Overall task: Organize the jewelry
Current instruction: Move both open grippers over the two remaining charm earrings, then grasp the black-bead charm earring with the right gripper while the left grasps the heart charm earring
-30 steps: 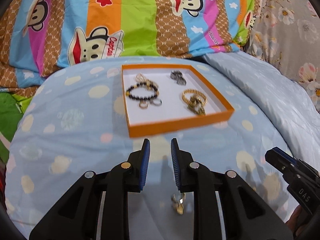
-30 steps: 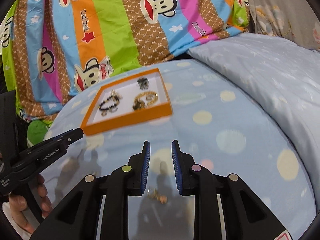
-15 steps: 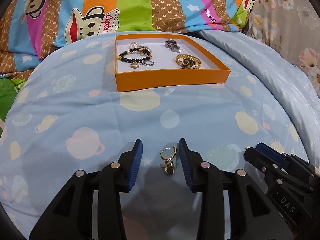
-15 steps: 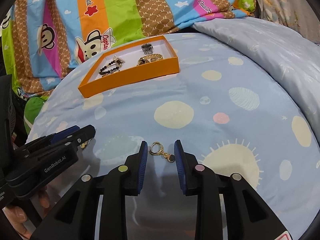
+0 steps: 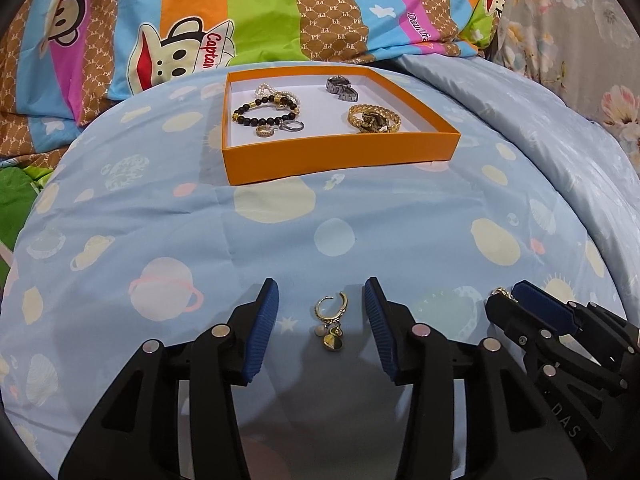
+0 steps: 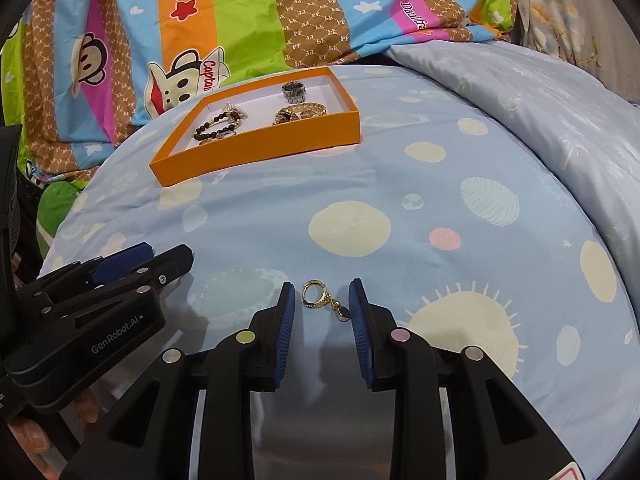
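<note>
A gold hoop earring with a pearl and charms [image 5: 330, 320] lies on the blue bedsheet between the pads of my left gripper [image 5: 322, 306]. Its jaws are opening and neither pad touches the earring. A second gold hoop earring with a small charm [image 6: 314, 295] lies between the pads of my right gripper [image 6: 322, 302], which stands narrowly open around it without pressing it. Further back sits the orange tray [image 5: 340, 160], also the orange tray [image 6: 260, 140] in the right wrist view. It holds a black bead bracelet [image 5: 264, 114], a gold bracelet [image 5: 374, 118], a silver watch [image 5: 340, 84] and small rings.
The two grippers work side by side: the right gripper [image 5: 532, 312] shows at the right edge of the left wrist view, and the left gripper [image 6: 140, 268] at the left edge of the right one. A striped cartoon quilt [image 5: 260, 20] is heaped behind the tray. A pale blue duvet [image 6: 540, 100] rises on the right.
Both grippers have dropped toward the sheet, so each earring now lies between a pair of pads. The left jaws have spread much wider; the right jaws only slightly.
</note>
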`<state>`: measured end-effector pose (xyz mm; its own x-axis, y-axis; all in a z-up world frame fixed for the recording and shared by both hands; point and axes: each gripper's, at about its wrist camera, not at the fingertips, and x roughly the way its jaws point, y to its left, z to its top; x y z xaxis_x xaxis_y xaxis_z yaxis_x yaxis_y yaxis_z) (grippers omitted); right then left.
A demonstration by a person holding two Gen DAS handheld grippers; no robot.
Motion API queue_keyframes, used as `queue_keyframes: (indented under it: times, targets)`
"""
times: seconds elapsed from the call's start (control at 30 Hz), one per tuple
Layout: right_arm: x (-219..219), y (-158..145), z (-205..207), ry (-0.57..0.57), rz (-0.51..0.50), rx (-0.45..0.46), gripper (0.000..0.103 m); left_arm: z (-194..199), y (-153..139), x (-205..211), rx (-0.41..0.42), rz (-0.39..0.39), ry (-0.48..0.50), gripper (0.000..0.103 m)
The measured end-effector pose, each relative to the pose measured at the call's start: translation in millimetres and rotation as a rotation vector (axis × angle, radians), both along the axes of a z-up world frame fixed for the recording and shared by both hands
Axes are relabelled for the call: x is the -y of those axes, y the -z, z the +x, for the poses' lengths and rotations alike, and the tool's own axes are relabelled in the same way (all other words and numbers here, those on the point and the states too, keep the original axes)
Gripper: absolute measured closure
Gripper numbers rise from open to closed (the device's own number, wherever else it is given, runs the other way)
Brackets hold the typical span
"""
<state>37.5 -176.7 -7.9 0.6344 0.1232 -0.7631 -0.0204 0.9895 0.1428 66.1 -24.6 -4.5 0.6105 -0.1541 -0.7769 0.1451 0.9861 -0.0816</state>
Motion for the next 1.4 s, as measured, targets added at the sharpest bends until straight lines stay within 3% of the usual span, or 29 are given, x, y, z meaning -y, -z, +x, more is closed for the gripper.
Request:
queue_keyframes:
  times: [0.67, 1.03, 1.4]
  targets:
    - [4.0, 0.4, -0.6, 0.014, 0.027, 0.001, 0.081, -1.3, -0.1, -4.9, 0.0, -0.029, -0.003, 0.061]
    - [8.4, 0.4, -8.3, 0.017, 0.055, 0.002, 0.083, -28.6, -0.7, -20.3, 0.0, -0.045, 0.026, 0.061]
    - [5.1, 0.4, -3.0, 0.016, 0.045, 0.0, 0.078, -15.2, 0.1, -2.0, 0.0, 0.023, 0.028, 0.052]
